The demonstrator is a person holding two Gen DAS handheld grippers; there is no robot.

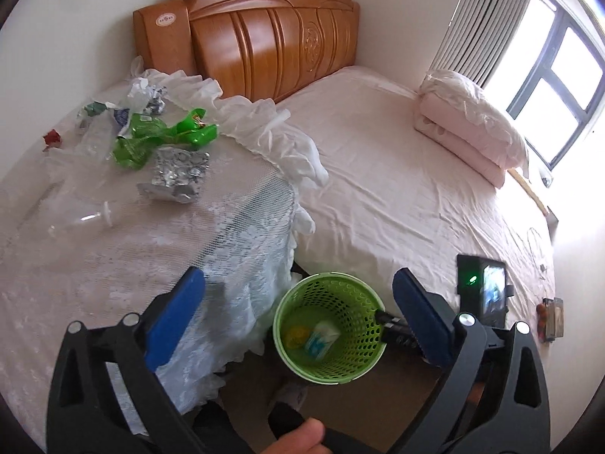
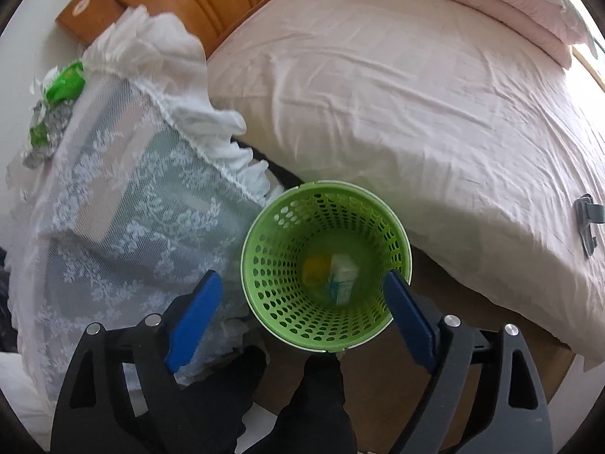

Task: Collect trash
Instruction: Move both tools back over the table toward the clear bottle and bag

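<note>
Your right claw (image 2: 302, 302) hangs spread over the bin (image 2: 325, 265), pointing almost straight down into it, with nothing between its pads. That is a sensible place to let go: anything dropped from here lands inside. Two pieces already lie at the bottom, a yellow scrap (image 2: 314, 268) and a white and blue carton (image 2: 344, 280).

Your left claw (image 1: 298, 302) is spread wide too, and empty, aimed past the bin toward the lace-covered surface (image 1: 151, 246). The bin stands on the floor in the gap between that surface and the bed (image 1: 397, 170), so either hand can reach it.

Farther out on the surface the rest of the trash waits: a clear bottle (image 1: 83, 219) on its side, crumpled foil (image 1: 177, 178), a green wrapper (image 1: 162, 140), then a heap of plastic and paper (image 1: 124, 106) and a red scrap (image 1: 51, 138) near the wall. I judge the job well short of done; the bottle or foil looks the easiest next pick.
</note>
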